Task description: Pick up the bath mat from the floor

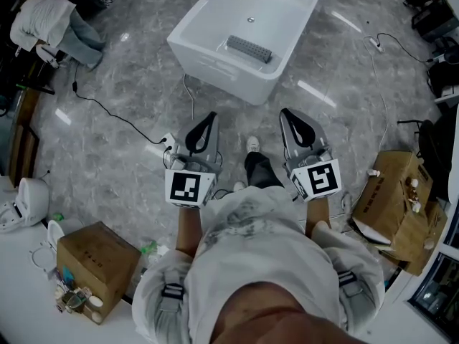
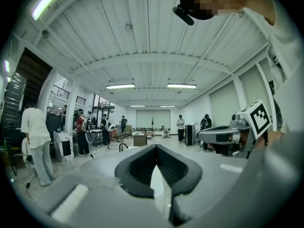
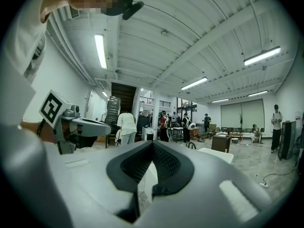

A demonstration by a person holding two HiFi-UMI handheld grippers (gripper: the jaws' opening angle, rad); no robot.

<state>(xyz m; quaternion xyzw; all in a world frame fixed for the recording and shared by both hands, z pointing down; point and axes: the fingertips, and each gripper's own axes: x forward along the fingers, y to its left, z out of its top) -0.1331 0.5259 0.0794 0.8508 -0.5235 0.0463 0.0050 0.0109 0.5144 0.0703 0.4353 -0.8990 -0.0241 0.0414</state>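
Holding nothing: L gripper [image 1: 209,116] jaws clenched tip to tip, empty; R gripper [image 1: 285,112] same, nothing btwn pads. Grey bath mat [image 1: 249,49] lying inside white tub [image 1: 215,57], well apart from the 2 grippers.

A white bathtub [image 1: 215,49] stands at 12 o'clock on the grey marbled floor [image 1: 129,70] of a large hall, with a black cable [image 1: 107,111] trailing across the floor at 10 o'clock. A cardboard box [image 1: 97,260] sits at 8 o'clock and a second box [image 1: 394,192] at 4 o'clock. Strip lights [image 2: 120,86] glow under the white ribbed ceiling [image 2: 147,32]. People [image 2: 80,132] stand along one side, near a dark staircase [image 3: 122,91]. Wide pale panels [image 2: 152,119] fill the far wall.
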